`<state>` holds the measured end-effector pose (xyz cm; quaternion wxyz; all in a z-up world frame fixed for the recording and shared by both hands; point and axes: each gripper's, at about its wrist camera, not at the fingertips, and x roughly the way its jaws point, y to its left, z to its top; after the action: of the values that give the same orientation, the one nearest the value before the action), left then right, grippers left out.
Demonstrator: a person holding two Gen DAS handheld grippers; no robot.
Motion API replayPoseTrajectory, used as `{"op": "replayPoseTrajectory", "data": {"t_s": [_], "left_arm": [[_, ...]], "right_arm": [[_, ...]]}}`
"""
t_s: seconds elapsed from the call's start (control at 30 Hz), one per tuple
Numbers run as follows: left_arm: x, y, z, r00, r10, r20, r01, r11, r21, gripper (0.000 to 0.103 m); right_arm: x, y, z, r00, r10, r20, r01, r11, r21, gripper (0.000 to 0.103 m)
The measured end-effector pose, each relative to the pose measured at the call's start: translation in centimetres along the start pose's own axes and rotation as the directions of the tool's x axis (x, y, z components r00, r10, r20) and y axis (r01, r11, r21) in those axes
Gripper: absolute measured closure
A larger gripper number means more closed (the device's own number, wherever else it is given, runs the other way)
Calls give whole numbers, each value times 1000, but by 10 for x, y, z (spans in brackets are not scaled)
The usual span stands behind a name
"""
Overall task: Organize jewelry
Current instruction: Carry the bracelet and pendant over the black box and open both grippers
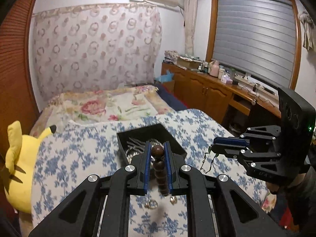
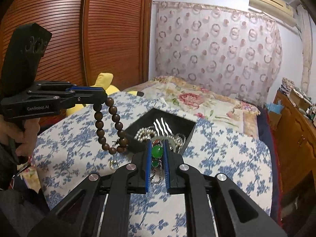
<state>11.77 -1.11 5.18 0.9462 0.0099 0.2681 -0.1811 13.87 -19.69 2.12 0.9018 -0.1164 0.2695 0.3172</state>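
My left gripper (image 1: 157, 150) is shut on a brown wooden bead bracelet (image 1: 160, 174); in the right wrist view the bracelet (image 2: 110, 127) hangs in a loop from that gripper (image 2: 102, 98), above the bed left of the box. My right gripper (image 2: 157, 150) is shut on a green stone necklace (image 2: 157, 151) whose silver chain (image 1: 207, 163) dangles below; in the left wrist view this gripper (image 1: 212, 148) is right of the box. The open black jewelry box (image 1: 173, 142) on the blue floral quilt holds pearl strands (image 2: 142, 134). Gold rings (image 1: 151, 204) lie on the quilt below my left gripper.
A yellow Pikachu plush (image 1: 19, 165) lies at the bed's left edge beside the wooden wardrobe (image 2: 79, 29). A floral pillow (image 1: 104, 106) is at the head. A cluttered wooden cabinet (image 1: 217, 86) runs along the right under the window.
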Motion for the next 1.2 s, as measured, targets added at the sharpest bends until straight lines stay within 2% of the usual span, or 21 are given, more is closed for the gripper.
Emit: {"op": "replayPoseTrajectory", "data": {"t_s": [0.17,0.47,0.87,1.2], "left_arm": [[8,-1,16,1000,7,9,-7,1000,8,91],[28,-1,33,999,37,10,-37,999,17,91],[75,15,23,996,49,-69,-51,998,-25,91],[92,22,12,993,49,-107,-53,998,-36,91]], "right_arm": [[6,-8,20,999,-15,35,15,1000,2,90],[34,-30,42,998,-36,48,35,999,14,90],[65,-42,50,1000,2,24,-2,1000,28,90],[91,-42,55,1000,3,-8,-3,1000,24,90]]}}
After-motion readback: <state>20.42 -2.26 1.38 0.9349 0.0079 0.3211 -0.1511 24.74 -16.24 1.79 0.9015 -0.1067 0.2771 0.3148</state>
